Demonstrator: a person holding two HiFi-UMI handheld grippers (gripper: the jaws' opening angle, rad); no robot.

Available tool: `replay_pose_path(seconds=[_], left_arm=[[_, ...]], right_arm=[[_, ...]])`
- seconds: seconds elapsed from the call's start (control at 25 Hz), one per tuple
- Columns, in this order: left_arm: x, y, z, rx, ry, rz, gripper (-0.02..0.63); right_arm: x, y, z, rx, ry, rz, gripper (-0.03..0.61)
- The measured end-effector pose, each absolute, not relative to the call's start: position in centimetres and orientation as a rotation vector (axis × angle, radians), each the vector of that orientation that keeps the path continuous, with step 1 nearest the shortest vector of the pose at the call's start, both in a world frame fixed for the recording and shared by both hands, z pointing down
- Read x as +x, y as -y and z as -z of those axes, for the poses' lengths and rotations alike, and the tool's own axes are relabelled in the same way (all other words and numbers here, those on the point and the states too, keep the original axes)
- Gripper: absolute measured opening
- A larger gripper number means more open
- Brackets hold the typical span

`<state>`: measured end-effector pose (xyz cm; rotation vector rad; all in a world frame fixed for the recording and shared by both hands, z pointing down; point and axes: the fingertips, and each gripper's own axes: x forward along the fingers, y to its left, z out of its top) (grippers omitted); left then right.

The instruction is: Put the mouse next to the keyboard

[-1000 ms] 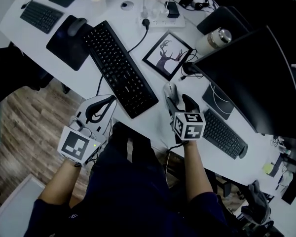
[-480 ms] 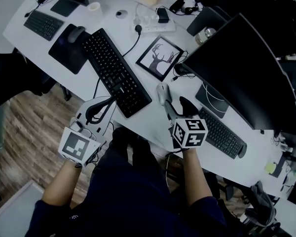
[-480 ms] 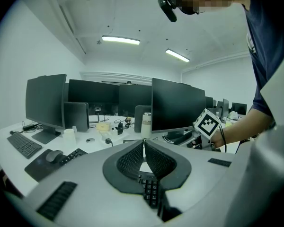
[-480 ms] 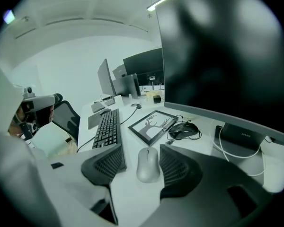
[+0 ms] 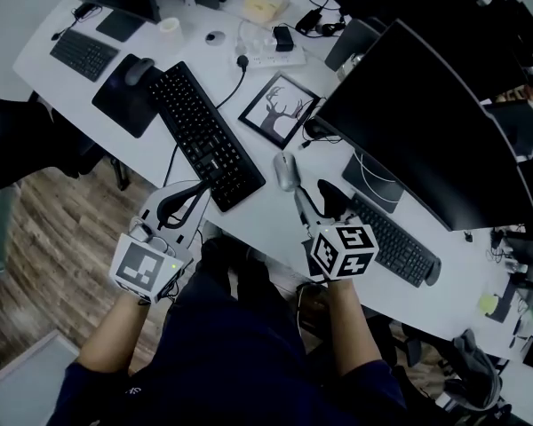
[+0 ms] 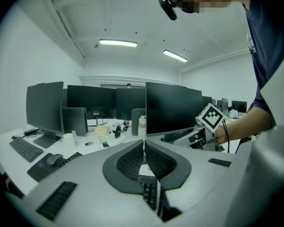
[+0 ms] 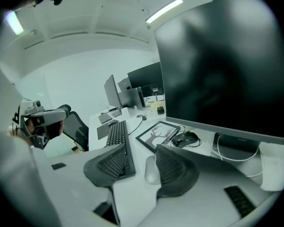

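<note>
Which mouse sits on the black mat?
The dark mouse at the far end of the long black keyboard lies on the black mouse mat. The pale grey mouse lies on the bare white desk instead.

A long white worktop runs slantwise across the head view from eleven o'clock to four o'clock. Brown and grey wood-plank floor shows at eight o'clock, with a dark office chair standing on it at nine o'clock. In the left gripper view the walls and ceiling are plain white. One strip light glows in the ceiling at twelve o'clock and another strip light toward one o'clock. A row of dark monitors lines the far side of the worktop. The light is even and cool.
</note>
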<state>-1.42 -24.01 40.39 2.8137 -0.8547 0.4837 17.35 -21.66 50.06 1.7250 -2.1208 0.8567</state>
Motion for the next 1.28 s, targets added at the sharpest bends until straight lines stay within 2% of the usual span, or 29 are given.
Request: replay_pose_path(seconds=[1.28], left_arm=[[-0.5,21.2,-36.5,2.883,0.925,-0.438,0.040]], right_arm=[[15.8,19.4,-39.4,1.761,2.380,-0.681,0.092]])
